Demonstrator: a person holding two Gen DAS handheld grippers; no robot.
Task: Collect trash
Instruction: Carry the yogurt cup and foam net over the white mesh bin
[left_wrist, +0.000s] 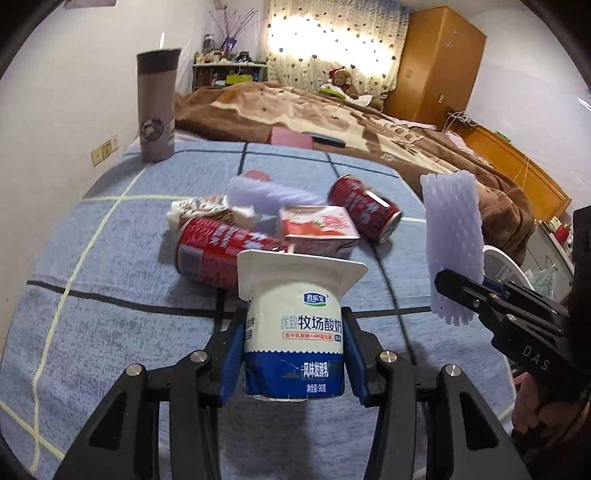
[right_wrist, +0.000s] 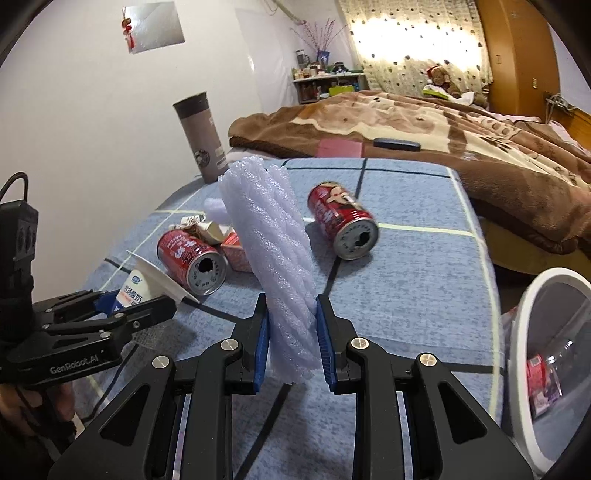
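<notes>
The left gripper (left_wrist: 293, 354) jaws squeeze a white and blue yogurt cup (left_wrist: 295, 332). The right gripper (right_wrist: 291, 343) jaws squeeze a pale purple foam net sleeve (right_wrist: 273, 258) above the blue checked bed (right_wrist: 406, 288), near 2 red cans (right_wrist: 343, 221).

white walls (left_wrist: 55, 92), backlit spotted curtain (left_wrist: 332, 40), wooden wardrobe (left_wrist: 439, 62), brown blanket (left_wrist: 332, 114) on bed, cluttered shelf (left_wrist: 229, 72)

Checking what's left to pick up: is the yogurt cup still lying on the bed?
No, the yogurt cup is upright between the left gripper's fingers, lifted off the blue bedspread.
</notes>
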